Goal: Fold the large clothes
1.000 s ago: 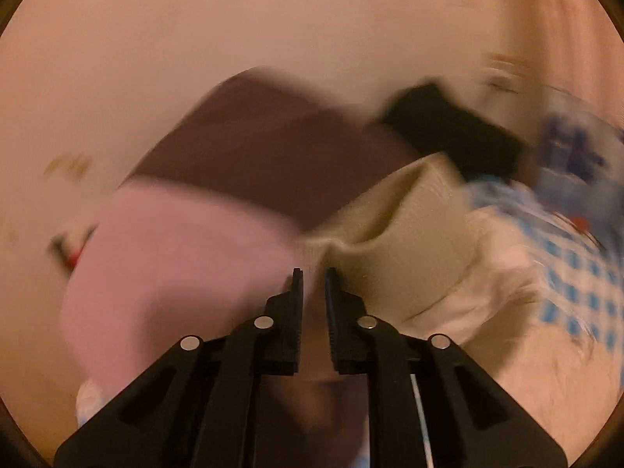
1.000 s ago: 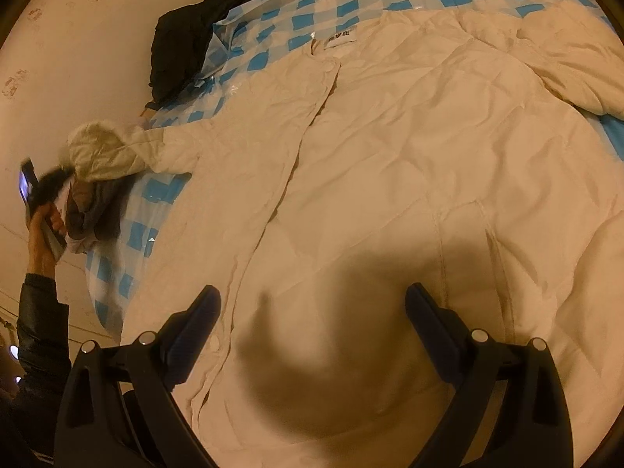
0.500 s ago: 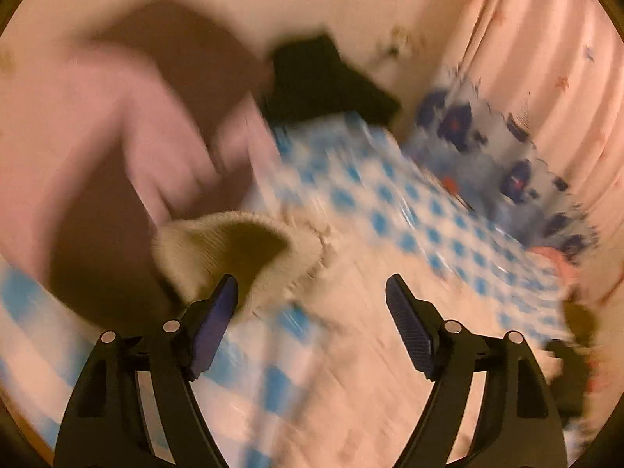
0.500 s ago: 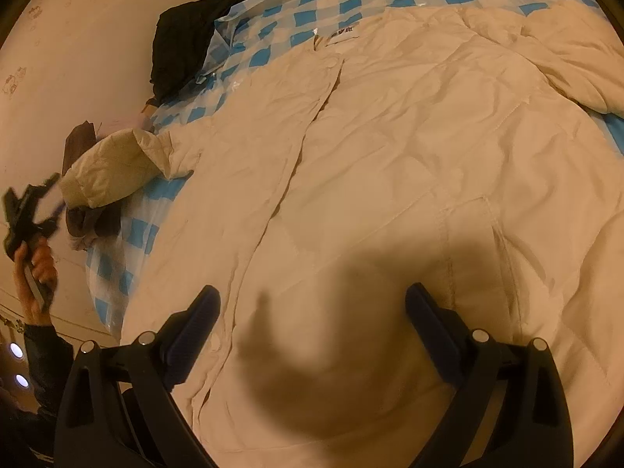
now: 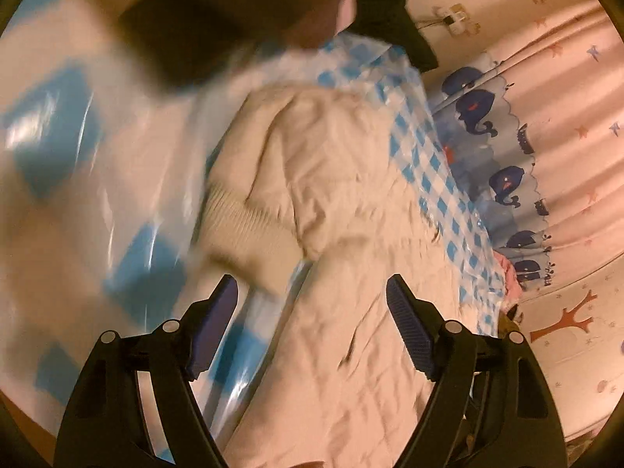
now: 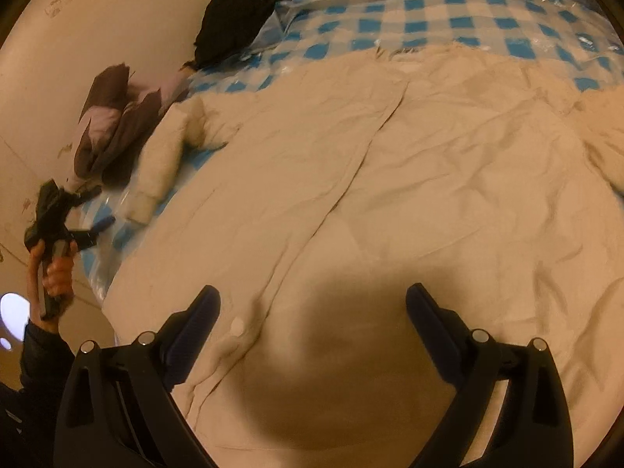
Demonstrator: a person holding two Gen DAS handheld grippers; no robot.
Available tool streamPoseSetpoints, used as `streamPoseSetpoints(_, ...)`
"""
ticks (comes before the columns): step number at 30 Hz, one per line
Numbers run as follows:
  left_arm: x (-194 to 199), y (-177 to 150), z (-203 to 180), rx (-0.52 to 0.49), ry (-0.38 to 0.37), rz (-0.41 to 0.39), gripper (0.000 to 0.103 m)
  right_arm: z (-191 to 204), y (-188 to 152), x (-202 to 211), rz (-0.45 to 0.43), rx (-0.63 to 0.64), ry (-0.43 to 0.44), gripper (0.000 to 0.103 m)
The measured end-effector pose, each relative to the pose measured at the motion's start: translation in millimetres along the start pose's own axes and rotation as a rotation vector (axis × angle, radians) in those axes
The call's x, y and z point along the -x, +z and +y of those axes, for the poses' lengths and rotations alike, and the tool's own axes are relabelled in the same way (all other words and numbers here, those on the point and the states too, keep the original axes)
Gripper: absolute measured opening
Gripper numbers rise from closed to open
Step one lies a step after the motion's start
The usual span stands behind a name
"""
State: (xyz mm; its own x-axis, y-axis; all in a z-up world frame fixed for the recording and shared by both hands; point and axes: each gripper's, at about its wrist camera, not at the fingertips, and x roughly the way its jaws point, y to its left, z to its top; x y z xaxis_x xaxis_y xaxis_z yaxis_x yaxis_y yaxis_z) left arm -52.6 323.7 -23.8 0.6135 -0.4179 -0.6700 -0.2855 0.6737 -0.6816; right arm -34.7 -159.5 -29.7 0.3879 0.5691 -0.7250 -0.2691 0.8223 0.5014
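We have the big cream quilted jacket (image 6: 429, 179) spread front-up on the blue-and-white checked plastic sheet (image 6: 429, 19), collar toward the far edge, hem toward us, long axis running away along the button placket. Folding looks barely begun: body flat, its ribbed-cuff left sleeve (image 5: 249, 226) lying out sideways, still to come in. Our left gripper (image 5: 312, 304) and right gripper (image 6: 312, 312) both hover wide apart, holding nothing.
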Motion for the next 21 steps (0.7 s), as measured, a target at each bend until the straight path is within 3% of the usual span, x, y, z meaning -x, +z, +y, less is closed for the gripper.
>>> streamPoseSetpoints(5, -35.7, 5.0, 29.8, 0.080, -0.030, 0.077, 0.075, -0.2, -2.8, -5.7, 0.010, -0.008, 0.000, 0.092)
streamPoseSetpoints(7, -58.5, 17.0, 26.7, 0.091, 0.026, 0.052, 0.074, -1.6, -1.7, -3.5, -0.005, -0.015, 0.001, 0.092)
streamPoseSetpoints(9, -65.5, 26.6, 5.8, -0.033, 0.215, -0.073, 0.042, -3.6, -2.7, -0.8, -0.010, -0.017, 0.001, 0.092)
streamPoseSetpoints(10, -62.2, 26.0, -10.2, -0.136, 0.313, -0.125, 0.032, -3.8, -2.6, 0.0, -0.012, -0.019, 0.000, 0.092)
streamPoseSetpoints(11, -61.0, 22.3, -34.1, -0.265, 0.412, -0.184, 0.012, -3.6, -2.4, 1.0, -0.014, -0.021, 0.003, 0.092)
streamPoseSetpoints(12, -58.9, 11.8, -68.4, -0.457, 0.528, -0.277, 0.006, -3.4, -2.4, 1.8, -0.016, -0.020, 0.005, 0.092)
streamPoseSetpoints(14, -53.7, -10.3, -125.1, -0.779, 0.688, -0.443, 0.004, -2.2, -2.4, 3.0, -0.019, -0.012, 0.010, 0.092)
streamPoseSetpoints(15, -50.8, -15.9, -142.8, -0.877, 0.723, -0.500, 0.004, -1.7, -2.8, 2.8, -0.017, -0.009, 0.010, 0.092)
streamPoseSetpoints(17, -41.1, -26.8, -191.6, -1.199, 0.842, -0.690, 0.004, 0.0, -4.3, 0.8, -0.007, -0.004, 0.010, 0.092)
streamPoseSetpoints(19, -32.2, -16.8, -225.7, -1.373, 0.897, -0.781, 0.004, -0.2, -5.6, -2.5, 0.002, -0.001, 0.006, 0.092)
streamPoseSetpoints(21, -20.5, 15.8, -255.9, -1.486, 0.960, -0.860, 0.003, -2.3, -6.4, -6.6, 0.009, -0.007, 0.005, 0.092)
